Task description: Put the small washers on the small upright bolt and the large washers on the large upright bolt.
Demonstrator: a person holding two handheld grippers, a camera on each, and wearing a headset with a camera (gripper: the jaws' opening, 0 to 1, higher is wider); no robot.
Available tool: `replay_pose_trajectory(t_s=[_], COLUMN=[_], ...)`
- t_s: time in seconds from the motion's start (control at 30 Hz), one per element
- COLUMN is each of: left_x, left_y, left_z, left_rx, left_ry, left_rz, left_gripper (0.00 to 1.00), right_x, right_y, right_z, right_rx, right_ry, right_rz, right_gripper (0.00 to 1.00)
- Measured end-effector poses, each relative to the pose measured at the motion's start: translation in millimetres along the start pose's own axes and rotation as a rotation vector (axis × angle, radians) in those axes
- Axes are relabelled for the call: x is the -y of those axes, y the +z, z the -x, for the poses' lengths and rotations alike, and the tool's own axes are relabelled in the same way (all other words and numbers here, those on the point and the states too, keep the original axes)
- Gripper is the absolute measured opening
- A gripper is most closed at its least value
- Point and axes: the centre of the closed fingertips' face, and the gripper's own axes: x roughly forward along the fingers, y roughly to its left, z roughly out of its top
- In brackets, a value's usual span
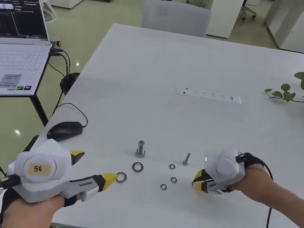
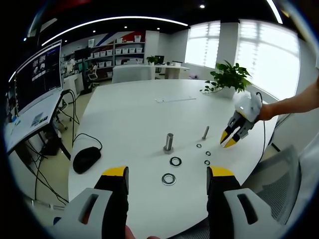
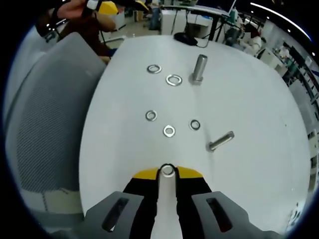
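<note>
- My right gripper (image 3: 168, 175) has its fingers almost closed, pinching a small washer (image 3: 168, 171) at their tips, with part of it hidden between them.
- My left gripper (image 2: 167, 172) has its fingers spread wide and empty over a large washer (image 2: 168, 179) near the worktop's (image 1: 156, 71) near edge.
- The large bolt (image 1: 140, 148) stands upright just beyond; the small bolt's (image 1: 186, 158) tilt is hard to judge.

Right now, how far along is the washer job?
Done: nothing; the large bolt and small bolt are bare. In hand: the right hand-held gripper pinches one small washer; the left hand-held gripper is open. Left: three small washers and two large washers on the table.
</note>
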Motion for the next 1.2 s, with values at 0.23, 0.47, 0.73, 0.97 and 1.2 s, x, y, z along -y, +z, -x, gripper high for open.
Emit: replay_pose_trajectory(t_s=[0.23, 0.47, 0.73, 0.97, 1.2], left_x=[-0.2, -2.1, -2.7, -5.2, -4.7], left_y=[0.1, 0.2, -0.8, -2.7, -2.4], left_z=[-1.4, -1.5, -0.6, 0.8, 0.9], left_rx=[0.003, 0.006, 0.006, 0.005, 0.006], left_ry=[-0.002, -0.001, 0.0, 0.003, 0.004], left_rz=[0.002, 0.003, 0.003, 0.009, 0.012], left_gripper=[0.63, 0.63, 0.63, 0.63, 0.63], right_x=[23.2, 49.1, 63.4, 66.3, 68.0], right_y=[18.4, 36.1, 46.7, 45.7, 45.2], right_z=[23.1, 36.5, 30.3, 22.3, 18.2], right_rx=[0.037, 0.053, 0.025, -0.026, -0.044], right_ry=[-0.063, -0.11, -0.114, -0.092, -0.075], right_rz=[-0.005, 0.016, 0.046, 0.099, 0.104], right_gripper=[0.14, 0.14, 0.14, 0.14, 0.14])
